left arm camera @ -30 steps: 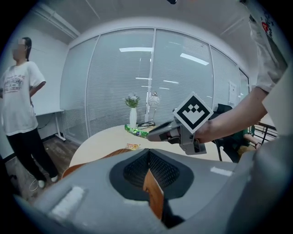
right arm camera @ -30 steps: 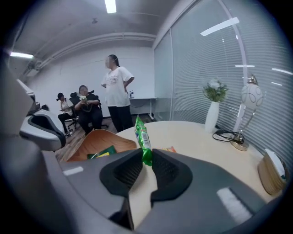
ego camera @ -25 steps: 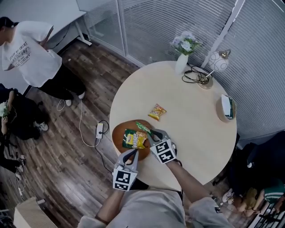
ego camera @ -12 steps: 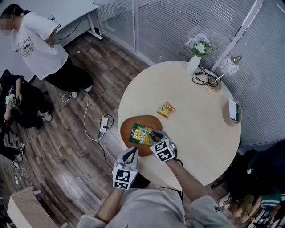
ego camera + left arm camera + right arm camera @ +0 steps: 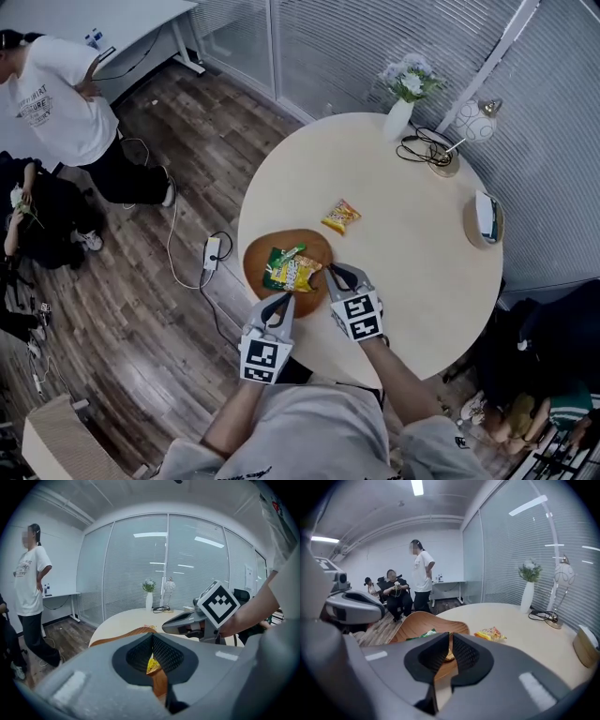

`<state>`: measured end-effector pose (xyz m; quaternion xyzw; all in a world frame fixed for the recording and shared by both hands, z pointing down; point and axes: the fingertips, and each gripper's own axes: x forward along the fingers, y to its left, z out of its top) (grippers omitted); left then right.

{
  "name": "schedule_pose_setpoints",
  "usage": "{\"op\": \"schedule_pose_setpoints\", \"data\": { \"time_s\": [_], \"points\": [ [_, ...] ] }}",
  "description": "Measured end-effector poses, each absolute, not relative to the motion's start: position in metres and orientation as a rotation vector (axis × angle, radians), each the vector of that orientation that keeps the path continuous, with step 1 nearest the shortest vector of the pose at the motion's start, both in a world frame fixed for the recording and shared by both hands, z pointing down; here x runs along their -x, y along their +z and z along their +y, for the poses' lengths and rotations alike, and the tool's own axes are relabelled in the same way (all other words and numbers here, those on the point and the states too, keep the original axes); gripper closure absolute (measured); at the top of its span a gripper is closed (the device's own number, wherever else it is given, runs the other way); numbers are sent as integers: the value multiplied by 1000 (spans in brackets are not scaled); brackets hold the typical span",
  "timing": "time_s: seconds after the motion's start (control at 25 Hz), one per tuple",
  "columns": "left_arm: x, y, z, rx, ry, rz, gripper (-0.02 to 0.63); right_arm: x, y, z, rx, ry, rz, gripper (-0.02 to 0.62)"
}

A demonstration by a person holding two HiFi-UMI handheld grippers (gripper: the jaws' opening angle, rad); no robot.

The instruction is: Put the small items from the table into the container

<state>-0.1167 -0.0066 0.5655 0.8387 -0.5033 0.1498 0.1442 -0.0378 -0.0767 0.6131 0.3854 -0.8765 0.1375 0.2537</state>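
Observation:
A wooden bowl [image 5: 262,279] sits at the near left edge of the round table [image 5: 412,262]. In it lie a yellow-green packet [image 5: 295,273] and a small green packet [image 5: 286,253]. An orange snack packet [image 5: 340,217] rests on the table beyond the bowl, also visible in the right gripper view [image 5: 491,633]. My left gripper [image 5: 284,300] is at the bowl's near rim [image 5: 117,637], shut on it. My right gripper [image 5: 339,274] hovers just right of the bowl; its jaws are closing, a narrow gap left and nothing between them.
At the table's far side stand a white vase with flowers [image 5: 398,117], a round lamp with cables [image 5: 441,155] and a small box on a stand [image 5: 483,217]. A person [image 5: 56,103] stands on the wooden floor at the left, where a power strip [image 5: 212,253] lies.
The green packet that my right gripper held over the bowl now lies in the bowl. The right gripper has drawn back to the right, off the bowl. The left gripper stays at the rim.

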Motion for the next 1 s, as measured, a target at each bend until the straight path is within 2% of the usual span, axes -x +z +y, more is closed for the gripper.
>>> {"op": "schedule_pose_setpoints", "data": {
  "time_s": [0.16, 0.36, 0.72, 1.0],
  "points": [
    [102, 567, -17, -2440, 425, -1425, 609, 4, 592, -78, -1223, 402, -2420, 592],
    [80, 571, -28, -2470, 414, -1357, 611, -29, 589, -70, -1356, 421, -2403, 592],
    [67, 574, -42, -2492, 420, -1332, 609, -48, 606, -83, -1404, 458, -2355, 592],
    [83, 578, -50, -2441, 414, -1383, 609, -42, 639, -144, -1427, 499, -2272, 460]
  ]
}}
